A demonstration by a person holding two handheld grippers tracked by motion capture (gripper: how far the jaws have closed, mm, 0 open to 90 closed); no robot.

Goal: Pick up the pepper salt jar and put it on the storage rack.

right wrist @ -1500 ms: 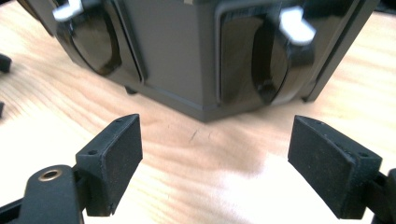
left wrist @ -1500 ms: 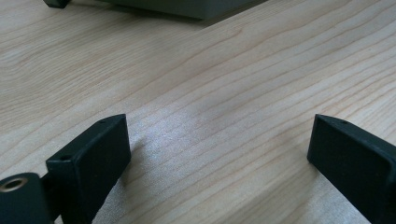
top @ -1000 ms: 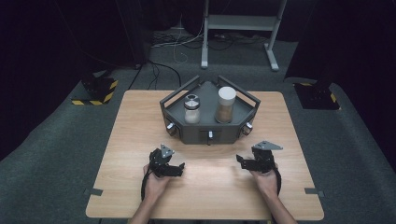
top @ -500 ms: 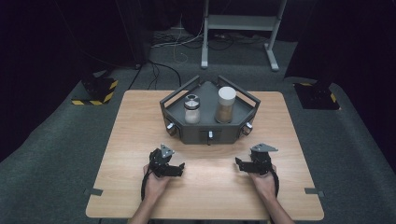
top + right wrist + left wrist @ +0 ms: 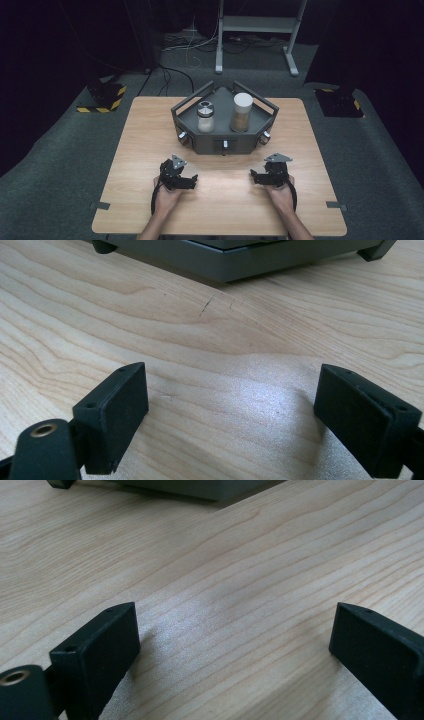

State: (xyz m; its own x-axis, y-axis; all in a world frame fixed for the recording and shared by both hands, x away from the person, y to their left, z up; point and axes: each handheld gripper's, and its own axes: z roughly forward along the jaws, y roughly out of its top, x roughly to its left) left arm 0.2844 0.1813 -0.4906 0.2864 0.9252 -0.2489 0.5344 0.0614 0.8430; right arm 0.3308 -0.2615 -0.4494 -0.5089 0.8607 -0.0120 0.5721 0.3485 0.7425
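Both grippers rest on the table (image 5: 130,150), short of the grey tray (image 5: 222,145). The left gripper (image 5: 187,181) has its jaws apart, holding nothing. The right gripper (image 5: 256,176) has just been opening its jaws, nothing between them.

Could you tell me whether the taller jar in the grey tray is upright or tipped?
Upright: the taller jar stands on its base in the grey tray, white lid on top, beside the shorter jar.

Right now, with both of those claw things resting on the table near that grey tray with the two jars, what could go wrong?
The tall jar is narrow and stands close beside the short jar; a reach for one could knock the other over.

The tray has raised rails, so a low approach by the right gripper, whose jaws have just been opening with nothing between them, or the open left gripper, might catch a rail and shove the tray.
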